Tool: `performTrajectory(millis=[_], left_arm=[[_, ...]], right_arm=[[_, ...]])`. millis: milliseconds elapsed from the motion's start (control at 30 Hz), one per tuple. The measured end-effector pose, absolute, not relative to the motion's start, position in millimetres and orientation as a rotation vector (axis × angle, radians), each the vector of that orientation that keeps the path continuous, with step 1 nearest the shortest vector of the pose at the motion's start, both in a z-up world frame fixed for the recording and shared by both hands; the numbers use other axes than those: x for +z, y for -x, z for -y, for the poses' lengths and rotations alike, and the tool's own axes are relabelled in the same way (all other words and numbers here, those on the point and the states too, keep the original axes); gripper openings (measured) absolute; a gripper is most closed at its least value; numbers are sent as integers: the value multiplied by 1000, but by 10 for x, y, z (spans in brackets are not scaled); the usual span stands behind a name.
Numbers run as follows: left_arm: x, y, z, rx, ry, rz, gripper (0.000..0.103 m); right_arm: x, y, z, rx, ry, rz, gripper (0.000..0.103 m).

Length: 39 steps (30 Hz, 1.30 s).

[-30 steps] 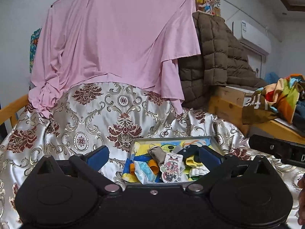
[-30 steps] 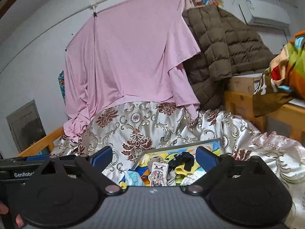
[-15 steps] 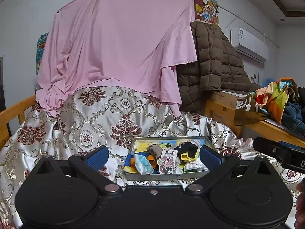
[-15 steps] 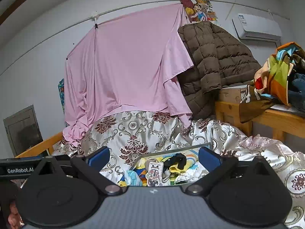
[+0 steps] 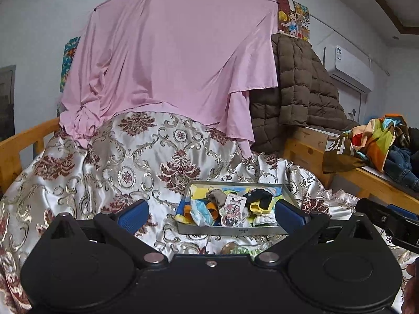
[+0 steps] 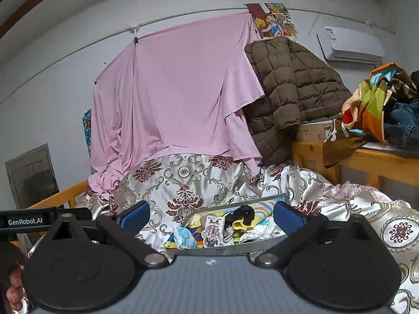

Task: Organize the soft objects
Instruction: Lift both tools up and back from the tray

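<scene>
**Soft objects piled in a metal tray, both grippers empty before it**

The soft objects (image 5: pixel 230 206) lie heaped in a shallow metal tray (image 5: pixel 233 230) on a patterned satin bedspread (image 5: pixel 146 157). The left gripper (image 5: pixel 210 213) and right gripper (image 6: pixel 212 216) both stand with jaws spread wide and nothing between them, aimed at the tray, probably lining up a first pick. The heap is mixed: a black sock (image 5: pixel 258 196) over yellow cloth, a grey sock, a printed card tag (image 5: pixel 233 209), blue and orange pieces, overlapping loosely. Behind hangs a pink sheet (image 5: pixel 178 65).
</scene>
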<state>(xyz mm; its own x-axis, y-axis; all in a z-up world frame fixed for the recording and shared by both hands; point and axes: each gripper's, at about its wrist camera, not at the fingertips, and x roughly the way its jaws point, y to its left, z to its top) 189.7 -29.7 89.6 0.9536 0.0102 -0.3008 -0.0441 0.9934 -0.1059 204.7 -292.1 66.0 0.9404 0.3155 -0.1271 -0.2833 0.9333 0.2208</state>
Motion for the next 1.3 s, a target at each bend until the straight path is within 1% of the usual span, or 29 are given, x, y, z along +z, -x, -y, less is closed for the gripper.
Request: performTrajectory(millis=[667, 1300], left_arm=[[745, -1635, 225, 56, 123, -300, 102], [429, -1531, 48, 92, 196, -338, 102]], right_arm=[[576, -1772, 2859, 300, -178, -157, 102], [459, -1643, 2734, 289, -138, -193, 102]])
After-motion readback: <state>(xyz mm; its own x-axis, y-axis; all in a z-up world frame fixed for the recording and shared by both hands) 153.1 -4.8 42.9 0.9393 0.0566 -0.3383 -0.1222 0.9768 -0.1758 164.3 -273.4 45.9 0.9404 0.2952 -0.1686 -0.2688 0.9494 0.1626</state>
